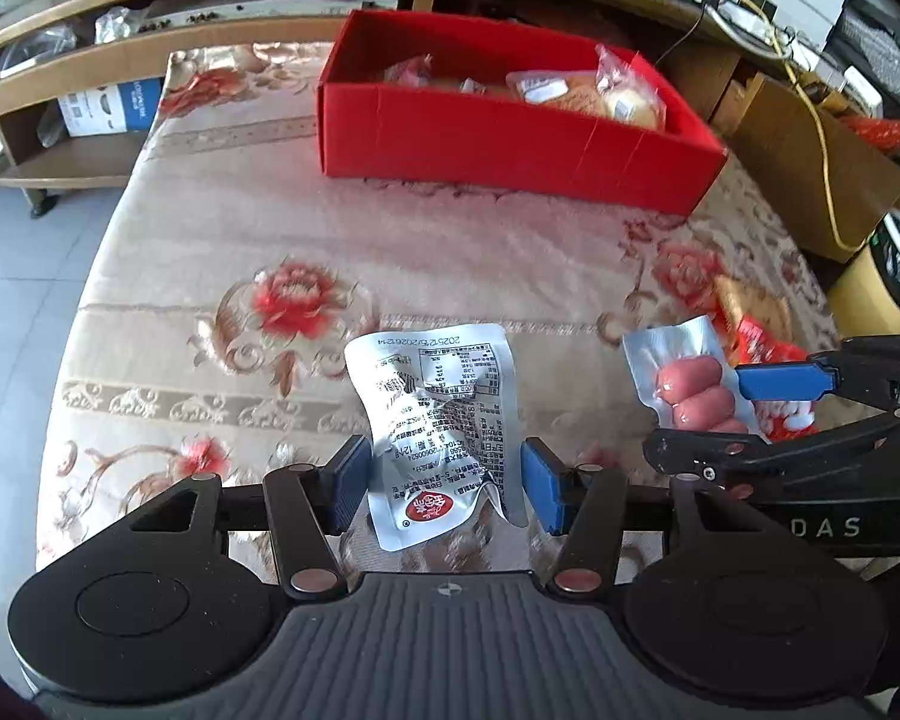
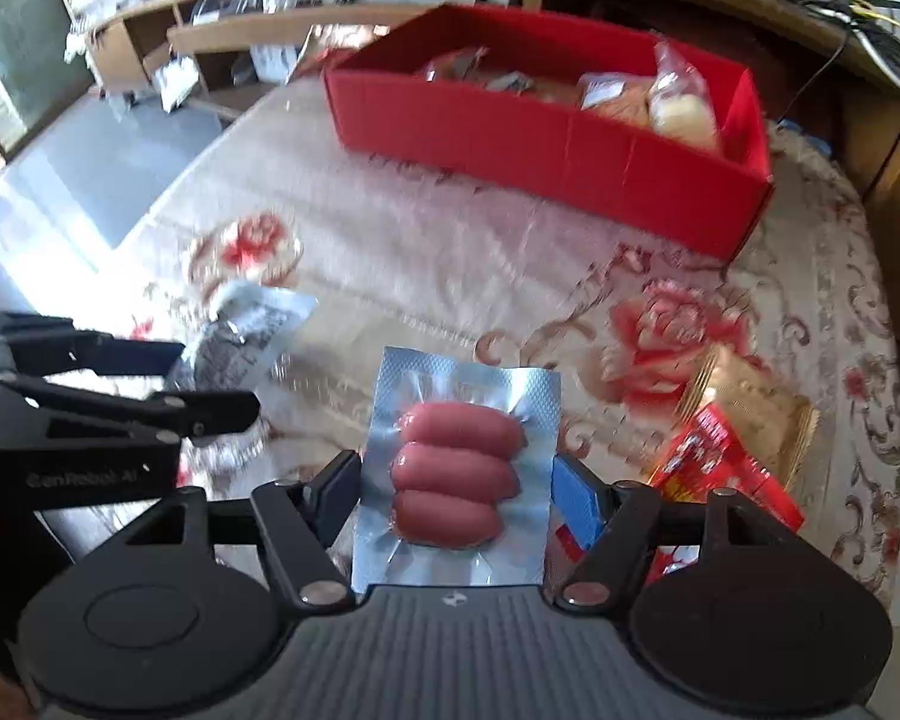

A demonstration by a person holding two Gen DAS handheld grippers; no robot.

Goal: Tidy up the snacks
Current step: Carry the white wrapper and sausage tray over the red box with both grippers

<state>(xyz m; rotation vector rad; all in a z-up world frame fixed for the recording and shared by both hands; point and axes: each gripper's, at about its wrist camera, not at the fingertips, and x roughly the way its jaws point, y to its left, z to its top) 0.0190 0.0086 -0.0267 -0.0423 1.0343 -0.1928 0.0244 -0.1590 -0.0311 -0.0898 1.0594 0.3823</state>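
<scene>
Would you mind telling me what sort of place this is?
Probably a lived-in home room: a floral tablecloth, wooden shelves of clutter, cables on the top, and a red box of snacks.

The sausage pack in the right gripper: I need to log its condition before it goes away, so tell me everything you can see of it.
The sausage pack is a flat, silvery vacuum-sealed pouch with a clear front showing three short pink sausages stacked side by side. It looks intact, its sealed edges slightly wrinkled. The right gripper has its blue pads against the pack's two side edges, gripping it above the floral tablecloth, short of the red box.
</scene>
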